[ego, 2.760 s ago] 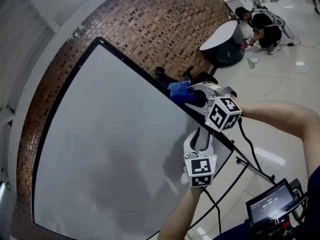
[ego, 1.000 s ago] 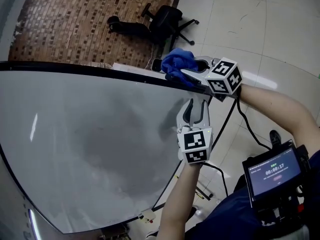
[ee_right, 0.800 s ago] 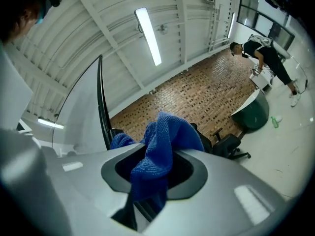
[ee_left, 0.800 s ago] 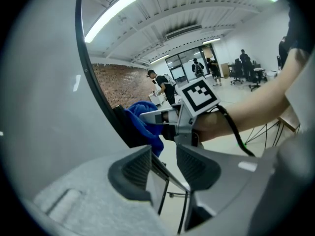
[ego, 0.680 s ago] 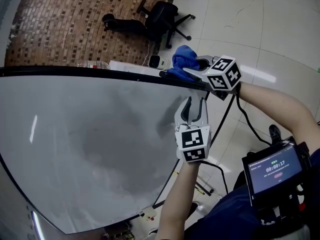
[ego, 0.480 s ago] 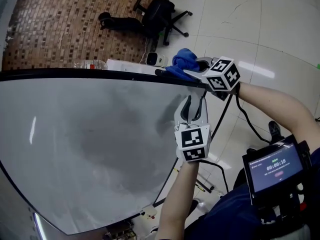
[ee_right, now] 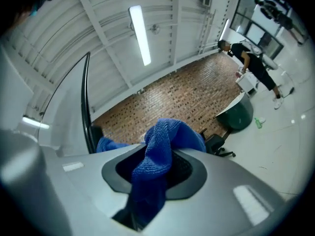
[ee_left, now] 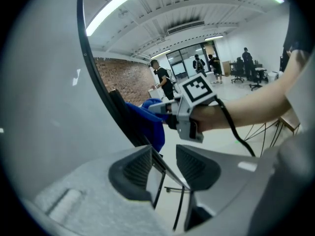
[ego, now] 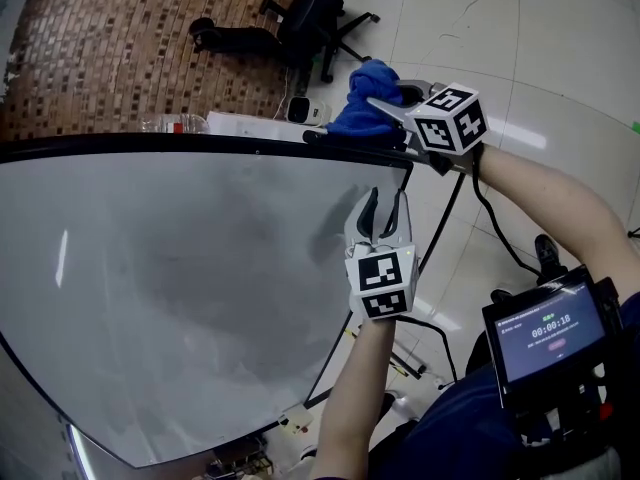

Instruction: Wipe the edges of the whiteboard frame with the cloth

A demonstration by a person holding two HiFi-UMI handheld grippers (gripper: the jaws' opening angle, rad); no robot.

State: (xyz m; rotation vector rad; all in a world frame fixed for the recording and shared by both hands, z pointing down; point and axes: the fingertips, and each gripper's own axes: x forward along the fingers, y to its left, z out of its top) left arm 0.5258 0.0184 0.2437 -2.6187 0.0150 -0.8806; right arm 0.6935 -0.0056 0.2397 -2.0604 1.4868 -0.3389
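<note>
Right gripper view, blue cloth clamped between right gripper jaws, bunched against whiteboard frame

Whiteboard cut off at left picture edge, frame partly hidden under cloth, distant people too small

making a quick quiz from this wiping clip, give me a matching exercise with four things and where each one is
Things:
1. cloth
2. left gripper
3. office chair
4. screen

Places:
A. on the floor, beyond the whiteboard frame
B. lit, at the head view's lower right
C. clamped in the right gripper, at the frame's top right corner
D. on the frame's right side, which runs between its jaws

Pairs: 1-C, 2-D, 3-A, 4-B
</note>
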